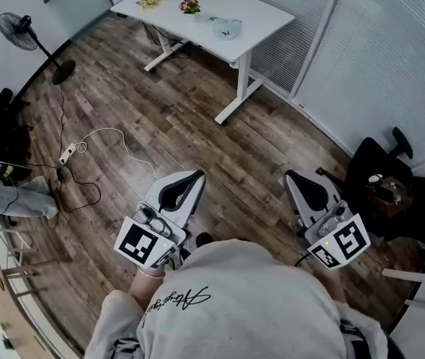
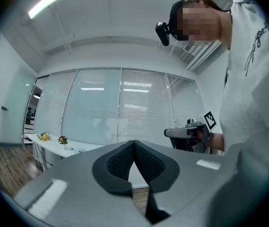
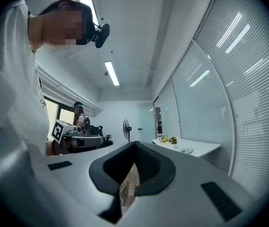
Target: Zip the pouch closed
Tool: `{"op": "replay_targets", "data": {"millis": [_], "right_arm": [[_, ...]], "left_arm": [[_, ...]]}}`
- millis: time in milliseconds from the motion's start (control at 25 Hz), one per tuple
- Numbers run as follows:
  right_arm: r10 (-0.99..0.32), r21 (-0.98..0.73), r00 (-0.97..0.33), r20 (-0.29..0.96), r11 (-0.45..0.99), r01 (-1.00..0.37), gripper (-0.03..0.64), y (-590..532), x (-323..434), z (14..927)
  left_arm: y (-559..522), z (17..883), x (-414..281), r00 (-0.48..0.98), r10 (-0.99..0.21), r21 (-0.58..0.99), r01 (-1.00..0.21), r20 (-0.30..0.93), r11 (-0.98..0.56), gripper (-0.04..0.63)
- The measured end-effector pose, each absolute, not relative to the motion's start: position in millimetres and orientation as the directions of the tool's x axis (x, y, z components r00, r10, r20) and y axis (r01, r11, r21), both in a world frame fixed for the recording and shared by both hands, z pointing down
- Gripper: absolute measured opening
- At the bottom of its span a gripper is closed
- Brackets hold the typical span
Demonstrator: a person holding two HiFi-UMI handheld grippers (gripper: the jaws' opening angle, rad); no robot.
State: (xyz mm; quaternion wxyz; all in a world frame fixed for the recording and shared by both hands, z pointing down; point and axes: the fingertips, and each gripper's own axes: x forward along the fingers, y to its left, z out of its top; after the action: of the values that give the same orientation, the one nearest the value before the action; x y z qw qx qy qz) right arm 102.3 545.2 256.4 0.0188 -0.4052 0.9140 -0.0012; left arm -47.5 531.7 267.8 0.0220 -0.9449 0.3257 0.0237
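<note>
Left gripper (image 1: pixel 196 176), right gripper (image 1: pixel 290 176): jaws clenched, empty, well apart from white desk (image 1: pixel 257 15); pale item (image 1: pixel 226 27) there unidentifiable.

Left claw (image 1: pixel 197 176), right claw (image 1: pixel 290 178): grey shells, black pads, black-and-white square markers. Floor (image 1: pixel 160 118) beneath: brown wood grain. Bench (image 1: pixel 261 13) ahead: white. Shirt (image 1: pixel 235 298) behind: white, black script. Fan (image 1: pixel 18 30) left: black.
</note>
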Motion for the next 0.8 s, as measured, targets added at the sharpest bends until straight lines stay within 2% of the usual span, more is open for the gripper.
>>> {"op": "replay_targets", "data": {"millis": [280,800], "right_arm": [[-0.752,-0.053,-0.659,-0.022,0.659,-0.750,0.002,546.0,108.7,262.4],[-0.733,-0.041,-0.680,-0.030,0.680,-0.732,0.002,557.2,116.4,261.2]], "left_arm": [[538.2,269.1,-48.5,0.778,-0.623,0.019,-0.624,-0.084,-0.781,-0.002],[562.7,263.3,-33.6,0.784,-0.613,-0.043,-0.619,-0.097,-0.784,-0.002]]}}
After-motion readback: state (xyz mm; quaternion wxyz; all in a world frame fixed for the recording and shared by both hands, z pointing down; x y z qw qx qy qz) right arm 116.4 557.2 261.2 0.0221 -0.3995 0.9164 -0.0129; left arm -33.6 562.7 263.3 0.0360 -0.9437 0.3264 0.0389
